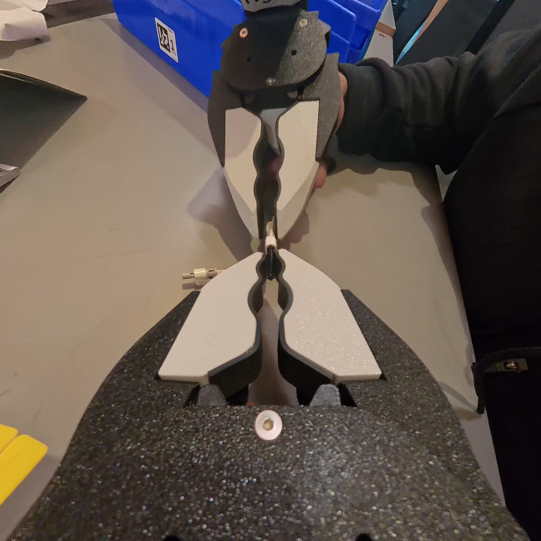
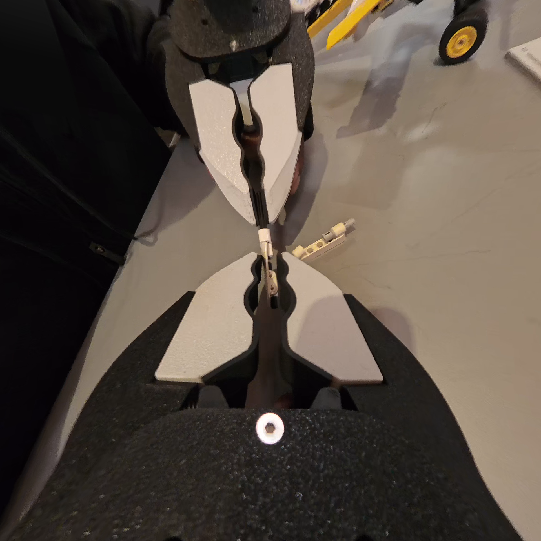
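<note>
My left gripper (image 1: 270, 257) is shut on a thin black axle (image 1: 270, 268) that points forward. A small white bush (image 1: 270, 241) sits at the axle's far end. My right gripper (image 2: 269, 259) is shut on a white beam with holes (image 2: 271, 279), held edge-up between the pads. The two grippers face each other tip to tip above the grey table (image 1: 102, 205). The right wrist view shows the left gripper (image 2: 262, 222) opposite, with the black axle (image 2: 259, 207) and the bush (image 2: 263, 235) meeting the beam's end. The left wrist view shows the right gripper (image 1: 269, 234) opposite.
A second white beam with a grey pin and a white bush (image 2: 325, 243) lies on the table beside the grippers; it also shows in the left wrist view (image 1: 202, 275). A blue bin (image 1: 205, 38) stands behind. A yellow-wheeled model (image 2: 459, 41) and yellow pieces (image 1: 17, 459) lie nearby. A dark sleeve (image 1: 409, 111) holds the right gripper. Only a small space, under 4 cm, lies between the two pairs of fingers. Both grippers' tips are roughly 20 cm from the yellow-wheeled model (image 2: 459, 41).
</note>
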Demonstrator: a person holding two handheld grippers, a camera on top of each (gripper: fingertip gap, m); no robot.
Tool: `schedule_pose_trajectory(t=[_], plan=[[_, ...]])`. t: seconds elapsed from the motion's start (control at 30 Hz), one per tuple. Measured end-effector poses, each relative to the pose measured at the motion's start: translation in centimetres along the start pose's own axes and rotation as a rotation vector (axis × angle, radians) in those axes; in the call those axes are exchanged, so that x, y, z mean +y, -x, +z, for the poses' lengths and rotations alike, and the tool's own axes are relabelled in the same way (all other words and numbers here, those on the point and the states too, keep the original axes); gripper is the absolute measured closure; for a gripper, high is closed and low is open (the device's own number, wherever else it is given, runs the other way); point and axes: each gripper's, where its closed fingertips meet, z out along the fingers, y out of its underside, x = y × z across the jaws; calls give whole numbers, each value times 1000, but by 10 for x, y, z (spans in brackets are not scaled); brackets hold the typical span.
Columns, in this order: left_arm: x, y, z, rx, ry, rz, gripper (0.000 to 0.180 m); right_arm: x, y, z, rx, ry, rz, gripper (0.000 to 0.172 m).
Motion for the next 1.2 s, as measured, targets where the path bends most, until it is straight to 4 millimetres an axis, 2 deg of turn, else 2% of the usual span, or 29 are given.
schedule_pose_trajectory(t=[0.07,0.17,0.27,0.3,0.43,0.53,0.7,0.83,0.9,0.97,1.07,1.2], plan=[[-1,0,-1,2,-7,-7,176,-10,-6,-9,44,-67,-22,161],[-1,0,-2,7,-9,-7,176,-35,-26,-30,212,-176,-60,161],[-1,0,-2,16,-12,-17,176,-69,-63,-57,504,-314,-94,156],[-1,0,-2,20,-15,-21,176,-75,-78,-65,631,-308,-118,156],[-2,0,-3,31,-21,-35,176,-74,-141,-89,1182,-17,-373,156],[-2,0,-4,36,-26,-40,176,-74,-162,-97,1435,252,-630,155],[-3,1,-4,45,-27,-52,176,-58,-177,-95,1482,502,-767,138],[-2,0,-3,47,-21,-52,176,-64,-184,-105,1547,595,-849,130],[-2,0,-3,47,-20,-50,176,-68,-190,-105,1553,619,-875,133],[-2,0,-3,47,-19,-50,176,-62,-200,-104,1533,672,-851,143],[-2,0,-3,51,-21,-55,176,-39,-209,-107,1502,805,-769,163],[-3,0,-4,55,-23,-60,176,-9,-202,-108,1441,913,-685,168]])
